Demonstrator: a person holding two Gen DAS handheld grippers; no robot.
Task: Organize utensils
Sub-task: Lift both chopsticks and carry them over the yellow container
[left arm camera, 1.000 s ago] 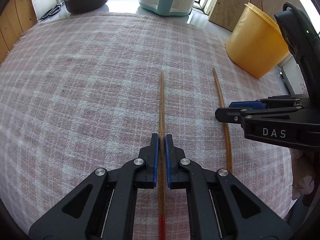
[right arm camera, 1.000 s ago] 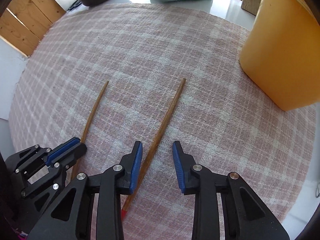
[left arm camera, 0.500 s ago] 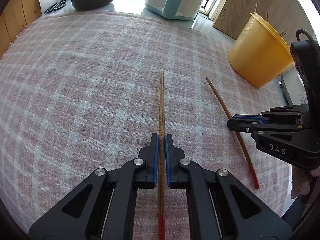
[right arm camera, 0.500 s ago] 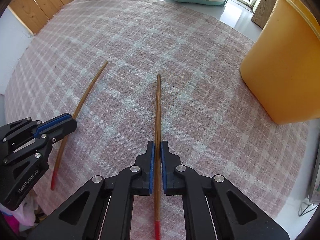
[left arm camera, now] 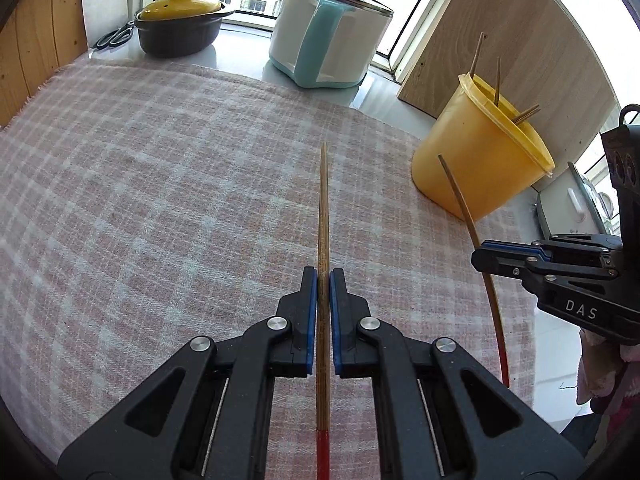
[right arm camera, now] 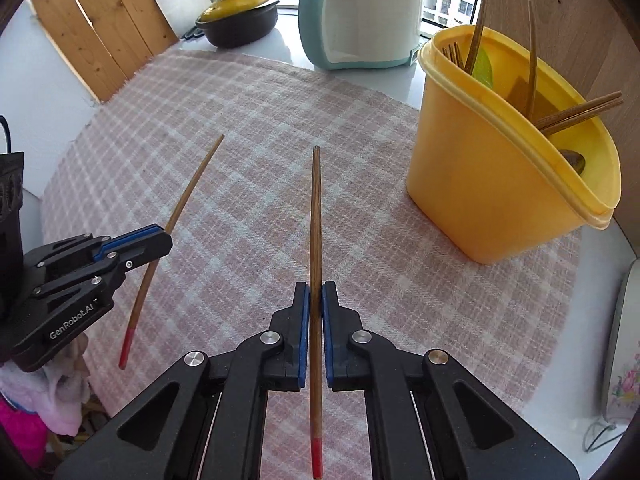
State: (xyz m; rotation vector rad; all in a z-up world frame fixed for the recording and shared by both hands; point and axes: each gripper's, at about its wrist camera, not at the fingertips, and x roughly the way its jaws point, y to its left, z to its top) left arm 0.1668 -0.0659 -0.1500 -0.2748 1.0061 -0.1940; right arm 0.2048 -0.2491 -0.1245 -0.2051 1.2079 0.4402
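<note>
My left gripper [left arm camera: 324,276] is shut on a brown chopstick with a red end [left arm camera: 323,208], which it holds lifted above the pink plaid cloth [left arm camera: 160,200]. My right gripper [right arm camera: 315,288] is shut on a second, matching chopstick [right arm camera: 315,208], also off the cloth. Each gripper shows in the other's view: the right gripper [left arm camera: 480,258] with its chopstick [left arm camera: 460,196], and the left gripper [right arm camera: 166,240] with its chopstick [right arm camera: 192,184]. A yellow container [right arm camera: 500,184] with several utensils in it stands ahead to the right, and the yellow container [left arm camera: 480,160] shows in the left wrist view too.
A white and teal cooker [left arm camera: 328,36] and a dark pot with a yellow lid [left arm camera: 180,28] stand behind the cloth by the window. Scissors [left arm camera: 114,38] lie beside the pot. Wooden panels rise on the left and behind the container. The table's edge runs close on the right.
The right gripper closed on its chopstick. Both grippers then rose and tilted up, lifting the two chopsticks off the cloth; the yellow container's inside has come into view.
</note>
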